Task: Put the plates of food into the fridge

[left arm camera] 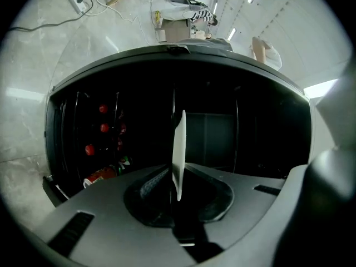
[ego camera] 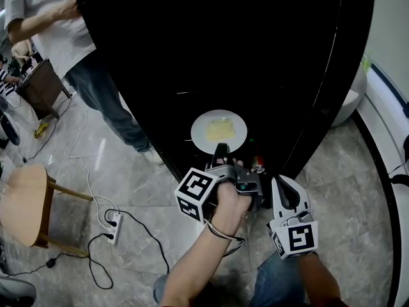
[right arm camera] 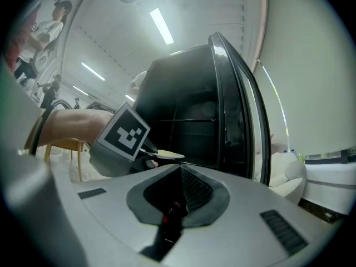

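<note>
A white plate (ego camera: 218, 131) with pale yellow food is held level in front of the dark open fridge (ego camera: 255, 62). My left gripper (ego camera: 221, 151) is shut on the plate's near rim. In the left gripper view the plate (left arm camera: 178, 149) shows edge-on, pinched between the jaws, with the fridge interior (left arm camera: 211, 138) behind it. My right gripper (ego camera: 280, 189) stays to the right of the left one, low by the fridge's foot, shut with nothing in it. In the right gripper view its pads (right arm camera: 189, 187) meet, and the plate (right arm camera: 167, 155) and the left gripper's marker cube (right arm camera: 123, 133) show at the left.
Red-capped bottles (left arm camera: 103, 128) and a red can (left arm camera: 100, 176) sit at the fridge's left side. The open fridge door (right arm camera: 239, 110) stands at the right. A person (ego camera: 64, 37) stands at the back left. A wooden stool (ego camera: 25, 203), a power strip (ego camera: 115, 228) and cables lie on the tiled floor.
</note>
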The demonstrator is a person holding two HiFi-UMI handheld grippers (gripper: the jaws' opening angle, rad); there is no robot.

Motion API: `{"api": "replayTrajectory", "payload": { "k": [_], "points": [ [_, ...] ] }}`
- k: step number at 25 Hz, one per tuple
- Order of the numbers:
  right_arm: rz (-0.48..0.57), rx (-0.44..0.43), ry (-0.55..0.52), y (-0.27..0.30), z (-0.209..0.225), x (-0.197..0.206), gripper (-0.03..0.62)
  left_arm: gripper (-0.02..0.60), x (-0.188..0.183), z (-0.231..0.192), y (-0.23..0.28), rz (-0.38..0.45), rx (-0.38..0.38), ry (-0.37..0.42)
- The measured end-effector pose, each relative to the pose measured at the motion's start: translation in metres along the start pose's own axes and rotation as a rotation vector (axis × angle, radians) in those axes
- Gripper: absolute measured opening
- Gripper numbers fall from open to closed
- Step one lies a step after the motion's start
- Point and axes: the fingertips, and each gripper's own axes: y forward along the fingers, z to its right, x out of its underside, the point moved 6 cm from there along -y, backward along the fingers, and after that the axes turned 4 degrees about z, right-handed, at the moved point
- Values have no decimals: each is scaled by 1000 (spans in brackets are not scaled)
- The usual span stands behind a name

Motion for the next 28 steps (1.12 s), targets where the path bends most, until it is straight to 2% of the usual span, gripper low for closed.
{"api": "replayTrajectory", "payload": {
  "k": [12,18,28],
  "points": [
    [2,1,6,-1,-3,6,9,42,1,-1,10,-22,62,21],
    [2,-4,12,2,0,8,9,95,0,1,17,-33,112,17],
    [-3,-14,16,3,0,9,9,137,-3,5,16,-29,137,41]
  ]
}}
